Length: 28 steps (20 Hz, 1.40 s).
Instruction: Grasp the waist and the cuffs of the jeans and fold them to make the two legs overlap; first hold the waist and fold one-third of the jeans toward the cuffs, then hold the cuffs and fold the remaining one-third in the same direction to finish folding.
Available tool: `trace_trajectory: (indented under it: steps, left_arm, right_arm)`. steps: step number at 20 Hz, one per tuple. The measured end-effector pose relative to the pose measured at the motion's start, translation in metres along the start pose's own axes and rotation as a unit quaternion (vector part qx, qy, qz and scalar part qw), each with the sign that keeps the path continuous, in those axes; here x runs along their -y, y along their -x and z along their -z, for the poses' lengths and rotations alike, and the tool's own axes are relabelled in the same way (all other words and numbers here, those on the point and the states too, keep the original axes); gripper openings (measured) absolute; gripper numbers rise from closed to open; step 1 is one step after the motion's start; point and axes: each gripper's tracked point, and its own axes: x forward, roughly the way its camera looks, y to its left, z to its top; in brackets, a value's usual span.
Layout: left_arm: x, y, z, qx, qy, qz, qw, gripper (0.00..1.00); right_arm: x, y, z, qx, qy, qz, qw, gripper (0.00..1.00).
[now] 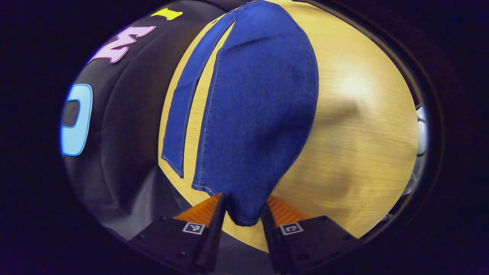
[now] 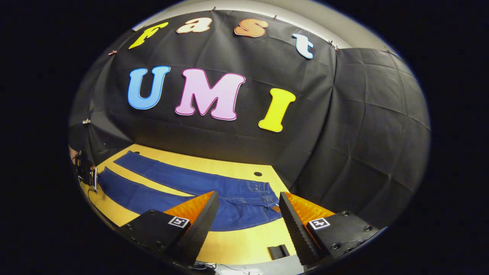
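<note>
A: Where are the dark blue denim jeans [image 2: 198,187] lying?

B: They are lying flat on the light wooden table [image 1: 363,152], legs spread apart, waist toward the right gripper [image 2: 248,210].

A: Is the left gripper [image 1: 243,214] grasping anything?

B: Its fingers are clenching the hem of one cuff [image 1: 244,217], which is lifting off the tabletop.

A: And the right one?

B: It is hanging above the waist [image 2: 263,191], jaws spread wide, gripping nothing.
</note>
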Motion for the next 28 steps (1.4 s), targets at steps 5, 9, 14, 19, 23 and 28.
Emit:
trace_trajectory:
  steps: [5,9,14,19,23,28]
  left_arm:
    - [0.001,-0.005,-0.003,-0.008,0.028,0.009,1.000,0.10]
    - [0.000,-0.005,-0.004,-0.005,0.066,0.041,0.997,0.05]
    - [0.000,-0.005,-0.005,-0.010,0.074,0.043,0.996,0.06]
    - [0.000,-0.006,-0.004,-0.020,0.085,0.020,0.996,0.05]
    - [0.001,-0.005,-0.006,-0.029,0.088,0.008,0.996,0.05]
    - [0.001,-0.006,-0.007,-0.043,0.115,0.016,0.992,0.06]
  right_arm:
    - [0.039,-0.027,0.010,-0.003,0.091,0.012,0.996,0.96]
    - [0.059,-0.052,0.022,-0.003,0.178,-0.005,0.984,0.97]
    - [0.082,-0.098,0.067,-0.035,0.358,-0.065,0.931,0.97]
    - [0.113,-0.152,0.151,-0.099,0.510,-0.145,0.842,0.97]
    - [0.124,-0.190,0.213,-0.144,0.578,-0.205,0.776,0.98]
    - [0.128,-0.220,0.276,-0.178,0.638,-0.263,0.701,0.97]
